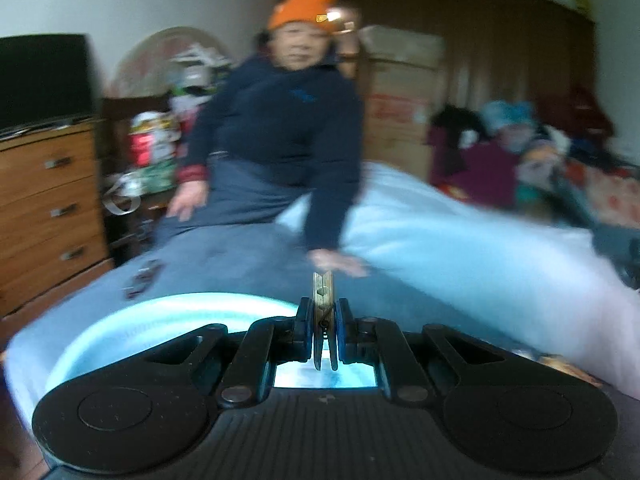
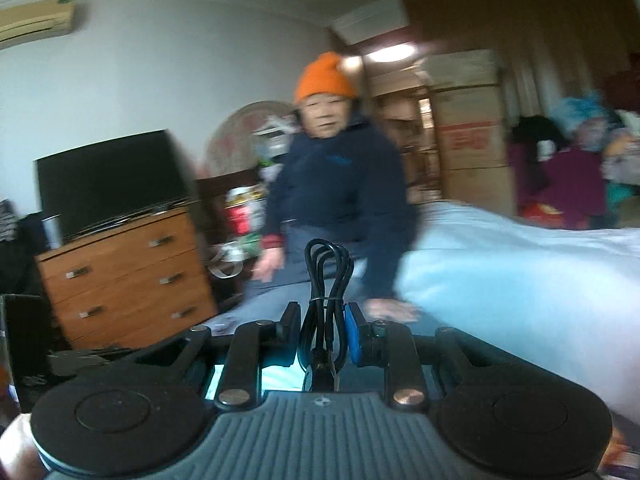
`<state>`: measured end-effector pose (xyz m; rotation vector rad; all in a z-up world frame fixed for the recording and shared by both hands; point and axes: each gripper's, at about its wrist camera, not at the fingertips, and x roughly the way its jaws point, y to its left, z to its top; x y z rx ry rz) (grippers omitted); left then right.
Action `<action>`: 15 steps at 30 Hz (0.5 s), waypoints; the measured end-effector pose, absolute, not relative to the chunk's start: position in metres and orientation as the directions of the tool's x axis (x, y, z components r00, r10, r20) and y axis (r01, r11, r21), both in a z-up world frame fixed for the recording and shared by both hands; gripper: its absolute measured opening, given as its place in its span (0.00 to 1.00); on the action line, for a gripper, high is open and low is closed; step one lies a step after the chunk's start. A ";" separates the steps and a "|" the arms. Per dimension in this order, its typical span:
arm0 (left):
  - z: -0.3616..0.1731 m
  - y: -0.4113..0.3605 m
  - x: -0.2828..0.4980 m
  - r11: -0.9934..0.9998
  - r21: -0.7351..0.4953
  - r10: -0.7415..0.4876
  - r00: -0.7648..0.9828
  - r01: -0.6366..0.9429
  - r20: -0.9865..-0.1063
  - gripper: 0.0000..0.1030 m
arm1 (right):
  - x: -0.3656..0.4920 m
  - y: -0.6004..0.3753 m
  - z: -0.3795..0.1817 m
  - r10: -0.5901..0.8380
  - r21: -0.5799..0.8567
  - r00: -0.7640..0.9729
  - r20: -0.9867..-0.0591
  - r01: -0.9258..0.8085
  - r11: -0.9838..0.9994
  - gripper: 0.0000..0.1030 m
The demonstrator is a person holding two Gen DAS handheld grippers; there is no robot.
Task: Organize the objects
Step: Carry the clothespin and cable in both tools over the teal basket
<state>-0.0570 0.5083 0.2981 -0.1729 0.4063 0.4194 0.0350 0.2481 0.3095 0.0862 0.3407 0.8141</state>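
Note:
A wooden clothespin (image 1: 323,298) stands upright between the fingers of my left gripper (image 1: 324,316), which is shut on it. Below that gripper lies a light blue round basin rim (image 1: 120,322) on the bed. In the right wrist view a coiled black cable (image 2: 326,292), bound with a tie, sticks up from my right gripper (image 2: 324,320), whose fingers are shut on it. A small dark object (image 1: 142,278) lies on the grey-blue bedcover to the left. Both views are blurred.
A person in an orange hat (image 1: 304,8) and dark jacket sits on the bed edge ahead, one hand (image 1: 340,266) resting on the cover close to the clothespin. A pale blue quilt (image 1: 460,240) is heaped on the right. A wooden drawer chest (image 2: 128,272) stands left.

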 end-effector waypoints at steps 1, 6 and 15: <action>0.298 0.519 -0.061 0.890 -0.076 0.379 0.822 -0.450 -0.426 0.13 | 0.031 0.264 0.314 0.741 0.208 0.616 -0.268 -0.713 0.669 0.25; 0.294 0.568 -0.073 0.843 -0.055 0.445 0.750 -0.536 -0.490 0.13 | 0.030 0.332 0.318 0.799 0.254 0.515 -0.310 -0.765 0.592 0.25; 0.280 0.596 -0.073 0.820 -0.052 0.453 0.702 -0.570 -0.550 0.13 | 0.033 0.404 0.285 0.815 0.285 0.415 -0.405 -0.789 0.544 0.25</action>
